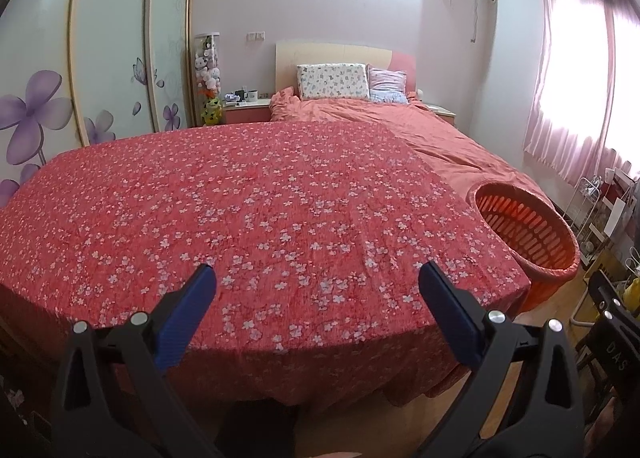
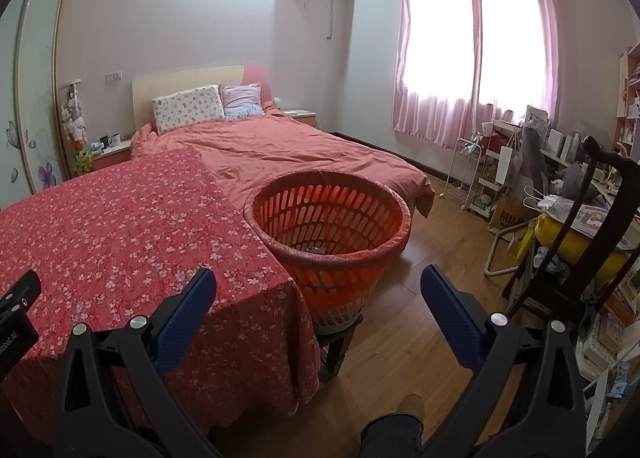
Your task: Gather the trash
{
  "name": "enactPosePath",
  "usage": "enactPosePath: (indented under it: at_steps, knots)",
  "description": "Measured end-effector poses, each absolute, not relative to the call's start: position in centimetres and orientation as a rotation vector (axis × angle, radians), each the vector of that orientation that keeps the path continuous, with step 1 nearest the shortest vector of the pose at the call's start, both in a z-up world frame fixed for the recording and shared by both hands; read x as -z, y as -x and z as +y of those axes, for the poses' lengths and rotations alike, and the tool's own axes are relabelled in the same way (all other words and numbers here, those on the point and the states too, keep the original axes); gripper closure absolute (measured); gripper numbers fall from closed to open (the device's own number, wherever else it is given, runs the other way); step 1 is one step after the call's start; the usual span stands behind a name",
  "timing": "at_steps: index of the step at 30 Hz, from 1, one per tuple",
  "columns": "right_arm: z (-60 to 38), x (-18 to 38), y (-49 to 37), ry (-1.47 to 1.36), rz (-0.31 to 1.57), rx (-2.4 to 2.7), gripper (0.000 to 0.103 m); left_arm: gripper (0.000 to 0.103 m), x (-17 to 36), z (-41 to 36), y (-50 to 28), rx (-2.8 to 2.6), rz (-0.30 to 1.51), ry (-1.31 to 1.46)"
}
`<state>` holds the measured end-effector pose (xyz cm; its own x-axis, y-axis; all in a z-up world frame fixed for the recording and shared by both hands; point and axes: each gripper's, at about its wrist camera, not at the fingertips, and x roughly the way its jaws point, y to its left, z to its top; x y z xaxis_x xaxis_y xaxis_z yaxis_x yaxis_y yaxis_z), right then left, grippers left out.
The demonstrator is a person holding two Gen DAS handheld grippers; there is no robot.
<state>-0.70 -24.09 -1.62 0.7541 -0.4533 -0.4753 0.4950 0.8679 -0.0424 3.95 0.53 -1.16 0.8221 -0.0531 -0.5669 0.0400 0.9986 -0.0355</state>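
My left gripper (image 1: 318,278) hangs above the near end of the red flowered cloth (image 1: 248,218) with its blue pads (image 1: 188,318) spread wide and nothing between them, and my right gripper (image 2: 318,282) is just as wide apart and bare, pointing at the orange basket (image 2: 384,214). The basket stands on a dark stool (image 2: 336,342) on the wood floor (image 2: 420,322), touching the cloth's right edge just beside the bed (image 2: 300,154). Through its slats I see something small and dark (image 2: 316,249) lying at the bottom, too dim to say what it is.
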Motion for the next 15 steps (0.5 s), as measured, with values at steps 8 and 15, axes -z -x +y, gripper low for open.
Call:
enactPosePath:
  at_steps: [8,15]
  knots:
    - [-24.24,1.73,0.70,-0.087,0.503,0.515,0.002,0.004,1.28,0.22,-4.00,0.048,0.608,0.017]
    - [-24.37,1.79,0.66,-0.086,0.507,0.511,0.002,0.004,1.17,-0.04,-3.81,0.041,0.604,0.001]
